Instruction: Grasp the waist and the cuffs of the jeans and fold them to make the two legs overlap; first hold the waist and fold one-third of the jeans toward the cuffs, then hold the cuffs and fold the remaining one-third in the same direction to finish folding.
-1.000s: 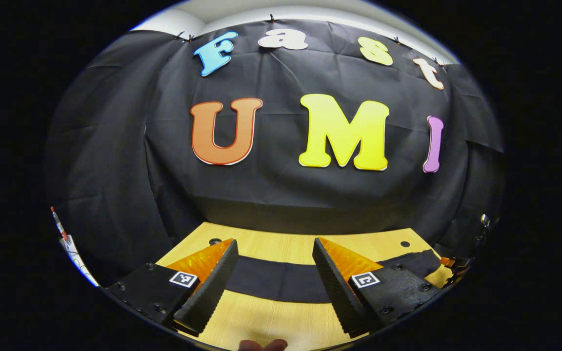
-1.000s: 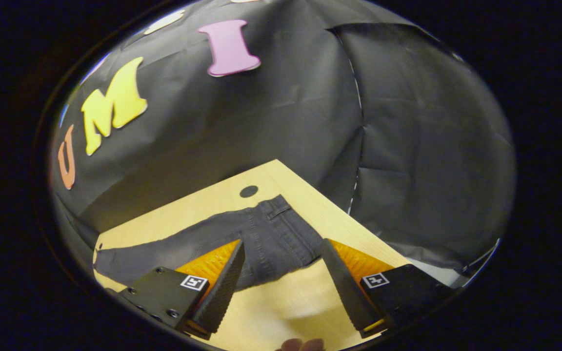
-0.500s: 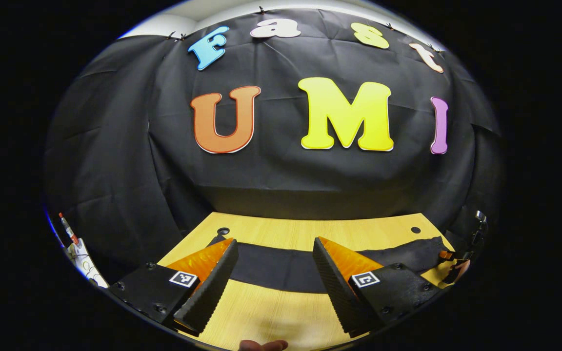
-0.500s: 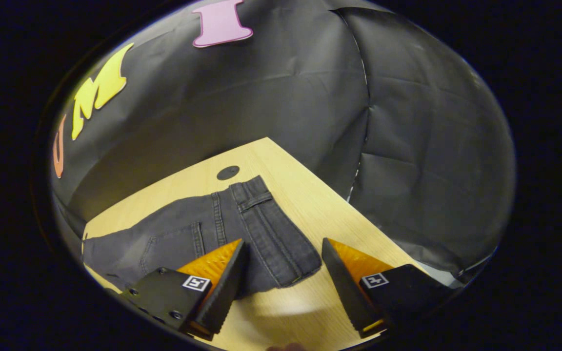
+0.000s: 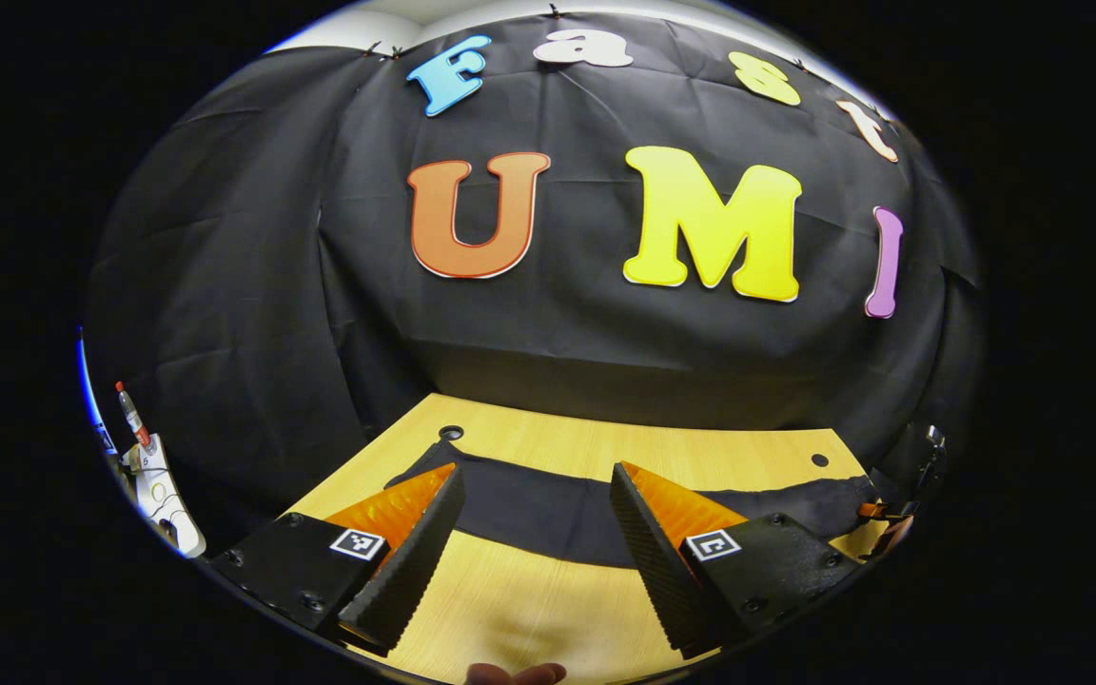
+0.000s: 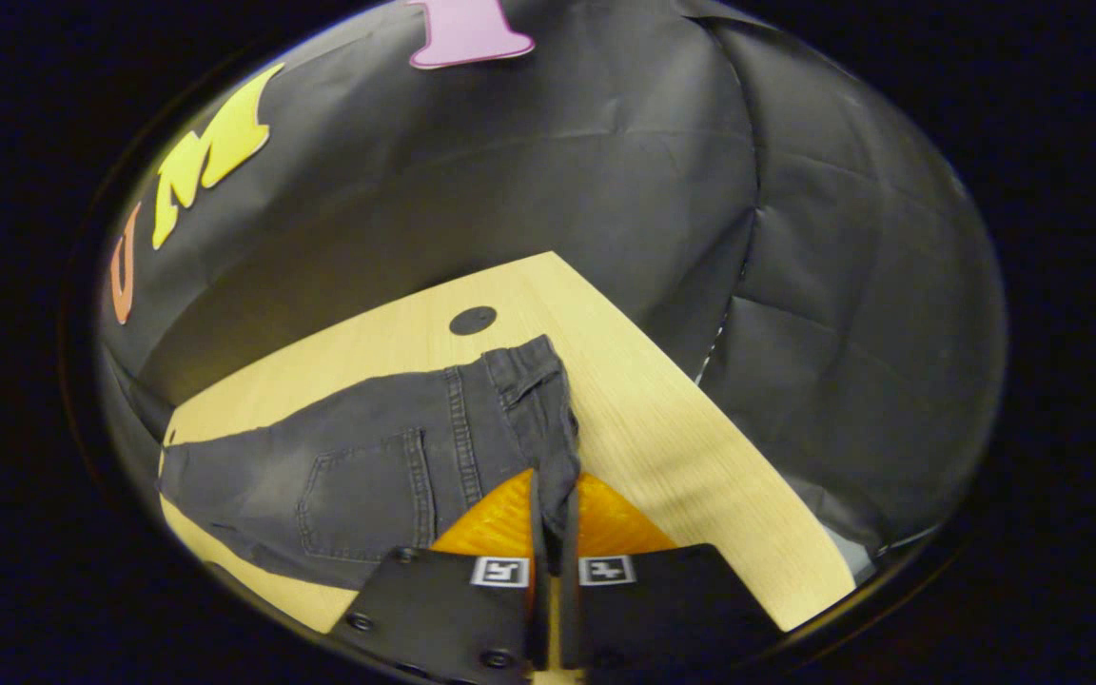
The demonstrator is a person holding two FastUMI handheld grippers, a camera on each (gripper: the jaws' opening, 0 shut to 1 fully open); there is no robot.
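The right claw (image 6: 553, 514) is clamped on the waistband of the dark grey jeans (image 6: 367, 466), which lie flat on the wooden table (image 6: 662, 447), legs running toward 9 o'clock. The left claw (image 5: 534, 542) hangs spread apart over the jeans' leg; a round hole (image 6: 473, 320) sits at 12 o'clock of the waist

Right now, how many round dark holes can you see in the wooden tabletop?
2. In the left gripper view, one hole sits at the table's far left, another hole far right. The jeans may hide others.
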